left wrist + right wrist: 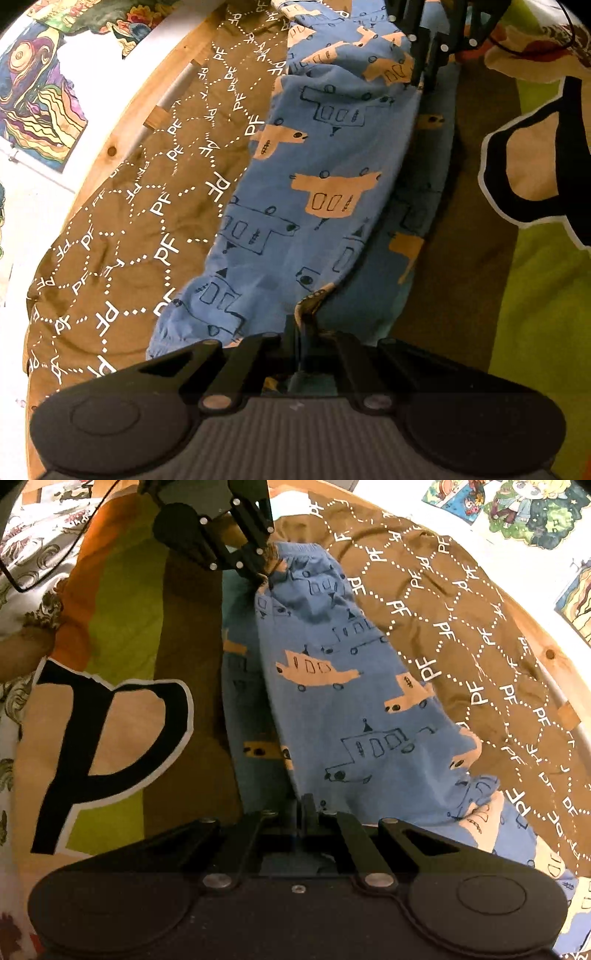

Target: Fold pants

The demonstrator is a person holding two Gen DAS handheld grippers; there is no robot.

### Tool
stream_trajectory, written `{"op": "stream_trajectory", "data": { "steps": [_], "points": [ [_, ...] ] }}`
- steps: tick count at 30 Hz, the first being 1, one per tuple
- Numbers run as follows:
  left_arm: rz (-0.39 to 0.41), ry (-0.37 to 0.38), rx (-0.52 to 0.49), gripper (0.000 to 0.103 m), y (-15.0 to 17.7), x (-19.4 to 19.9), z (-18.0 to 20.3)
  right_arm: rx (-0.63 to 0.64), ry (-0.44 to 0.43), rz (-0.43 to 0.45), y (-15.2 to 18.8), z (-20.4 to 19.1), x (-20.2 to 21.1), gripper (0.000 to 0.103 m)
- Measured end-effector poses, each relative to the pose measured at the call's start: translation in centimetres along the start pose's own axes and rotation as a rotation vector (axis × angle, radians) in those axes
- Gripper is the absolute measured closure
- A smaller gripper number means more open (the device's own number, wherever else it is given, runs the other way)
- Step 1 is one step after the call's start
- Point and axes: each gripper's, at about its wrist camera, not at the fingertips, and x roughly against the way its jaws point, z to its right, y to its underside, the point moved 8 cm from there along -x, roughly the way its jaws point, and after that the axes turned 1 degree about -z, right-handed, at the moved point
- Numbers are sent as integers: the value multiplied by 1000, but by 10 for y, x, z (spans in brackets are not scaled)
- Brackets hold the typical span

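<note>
Posters (33,92) are hanging on the white wall behind a wooden bed frame (122,125). Below the frame, a brown cover (122,229) printed with white letters is lying spread out. Just right of that cover, the blue pants (314,206) with orange vehicles are lying lengthwise, partly on it and partly on a striped blanket (535,314). The left claw (303,325) is pinching a fold at one end of the pants, nearly closed on the cloth. The right claw (309,808) is gripping the opposite end with a narrow gap.
</note>
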Motion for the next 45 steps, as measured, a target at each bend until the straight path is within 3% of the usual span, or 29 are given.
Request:
{"op": "stream_trajectory", "data": {
  "steps": [3,8,10,12,13,20,27,29,31,33,34,35,36,37,38,39,41,43,45],
  "points": [
    [4,-14,-3,93,1,1,1,-6,20,-1,-1,5,-2,82],
    [1,-16,5,93,3,2,0,9,36,-3,2,2,0,79],
    [1,-5,4,95,4,3,2,21,37,-5,3,0,-1,81],
    [6,-7,-10,98,4,4,3,26,15,-8,2,-3,-2,101],
    [7,-14,-21,99,4,5,3,28,11,-7,1,-4,-2,103],
    [6,-92,-102,101,9,7,0,22,-18,-7,-5,-9,9,103],
    [-29,-59,-120,101,13,-4,6,44,-50,-39,-8,-22,-2,102],
    [-36,-40,-111,93,13,-5,4,7,-57,-49,-5,-19,-8,102],
    [-29,-14,-74,91,14,-3,1,-23,-68,-47,-4,-16,-6,93],
    [-25,23,4,87,13,0,-6,-48,-84,-47,0,-12,6,67],
    [-26,45,54,80,11,2,-10,-61,-82,-51,5,-9,13,63],
    [-21,67,108,61,8,5,-15,-76,-72,-59,11,-4,21,53],
    [-4,85,159,50,2,9,-21,-101,-54,-74,19,3,31,41],
    [19,91,203,31,-6,14,-25,-130,-37,-89,26,8,40,34],
    [45,92,243,20,-14,18,-27,-174,-14,-103,36,17,51,24],
    [79,98,293,16,-27,22,-32,-223,14,-115,45,27,62,15],
    [122,128,371,4,-52,23,-37,-339,90,-142,65,49,83,6],
    [143,181,405,2,-80,18,-34,-466,177,-133,84,70,102,2],
    [147,228,377,2,-116,9,-24,-599,254,-102,103,91,117,1]
  ]
}}
